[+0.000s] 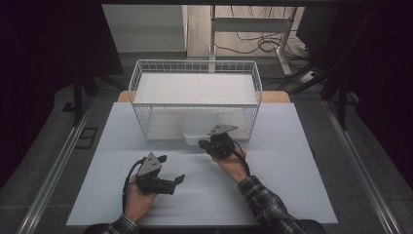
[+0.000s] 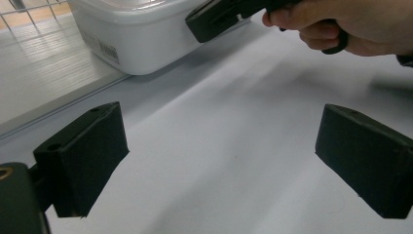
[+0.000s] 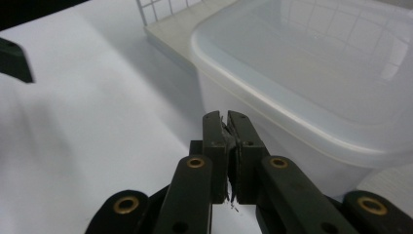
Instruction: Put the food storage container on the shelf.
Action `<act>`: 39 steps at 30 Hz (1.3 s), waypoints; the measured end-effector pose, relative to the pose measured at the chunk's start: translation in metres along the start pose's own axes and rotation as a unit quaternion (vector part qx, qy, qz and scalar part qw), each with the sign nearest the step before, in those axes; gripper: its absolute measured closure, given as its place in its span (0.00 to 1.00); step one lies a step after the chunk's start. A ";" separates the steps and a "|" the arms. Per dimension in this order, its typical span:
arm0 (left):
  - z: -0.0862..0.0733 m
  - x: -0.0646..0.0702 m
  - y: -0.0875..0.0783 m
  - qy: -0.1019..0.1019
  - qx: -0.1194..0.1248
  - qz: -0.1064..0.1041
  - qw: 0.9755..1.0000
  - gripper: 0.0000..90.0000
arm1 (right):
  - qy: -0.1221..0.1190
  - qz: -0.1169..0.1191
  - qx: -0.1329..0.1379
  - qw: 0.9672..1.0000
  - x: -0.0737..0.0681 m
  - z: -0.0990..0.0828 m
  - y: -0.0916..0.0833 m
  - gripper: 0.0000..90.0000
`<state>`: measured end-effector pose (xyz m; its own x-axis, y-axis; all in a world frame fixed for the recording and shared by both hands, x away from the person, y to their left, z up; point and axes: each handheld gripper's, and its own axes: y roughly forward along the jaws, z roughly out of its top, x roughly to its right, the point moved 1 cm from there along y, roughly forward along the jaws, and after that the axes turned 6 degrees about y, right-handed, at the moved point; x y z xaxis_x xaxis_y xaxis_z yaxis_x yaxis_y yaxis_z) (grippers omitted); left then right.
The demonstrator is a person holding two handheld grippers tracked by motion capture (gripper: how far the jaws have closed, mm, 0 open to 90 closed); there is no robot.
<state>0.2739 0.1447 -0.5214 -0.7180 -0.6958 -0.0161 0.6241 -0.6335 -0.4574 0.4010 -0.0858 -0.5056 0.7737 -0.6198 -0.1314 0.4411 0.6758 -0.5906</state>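
Jaws of the right gripper point(image 3: 227, 122) are pressed together with nothing between them, just beside the white tub point(image 3: 311, 73) at the wire basket point(image 1: 195, 68). Left gripper point(image 1: 181, 179) jaws stand wide apart, holding nothing, over the bare tabletop point(image 1: 292, 185).

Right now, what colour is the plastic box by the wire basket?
The plastic box is milky white and see-through; the right gripper view shows it best.

Right tool point(image 1: 202, 143) beside white container point(image 1: 195, 131)
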 end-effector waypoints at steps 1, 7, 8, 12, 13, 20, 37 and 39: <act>0.000 0.000 0.000 0.000 0.000 0.000 1.000 0.05 | 0.000 0.000 0.000 1.000 0.000 0.000 0.000 0.96; -0.001 -0.001 0.002 -0.007 -0.003 -0.003 1.000 0.05 | 0.013 -0.004 -0.001 1.000 0.010 0.000 0.009 0.96; -0.001 -0.001 0.002 -0.007 -0.003 -0.003 1.000 0.04 | 0.013 -0.004 -0.001 1.000 0.010 0.000 0.009 0.96; -0.001 0.000 0.003 -0.004 -0.006 -0.008 1.000 0.04 | 0.011 -0.009 -0.001 1.000 0.013 0.004 0.014 0.96; -0.002 0.000 0.004 -0.004 -0.009 -0.010 1.000 0.04 | 0.012 -0.011 -0.001 1.000 0.015 0.006 0.016 0.96; -0.004 -0.002 0.005 -0.014 -0.009 -0.014 1.000 0.04 | 0.013 -0.020 -0.001 1.000 0.019 0.013 0.023 0.96; -0.005 -0.003 0.006 -0.021 -0.004 -0.026 0.999 0.04 | 0.020 -0.029 -0.001 0.999 0.025 0.022 0.028 0.93; -0.005 -0.003 0.006 -0.020 -0.004 -0.027 0.999 0.04 | 0.019 -0.027 0.001 0.999 0.023 0.022 0.026 0.89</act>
<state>0.2784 0.1447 -0.5285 -0.7368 -0.6747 0.0446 0.5830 -0.6673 -0.4635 0.4405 -0.0739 -0.5067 0.7308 -0.6702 -0.1297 0.4826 0.6416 -0.5962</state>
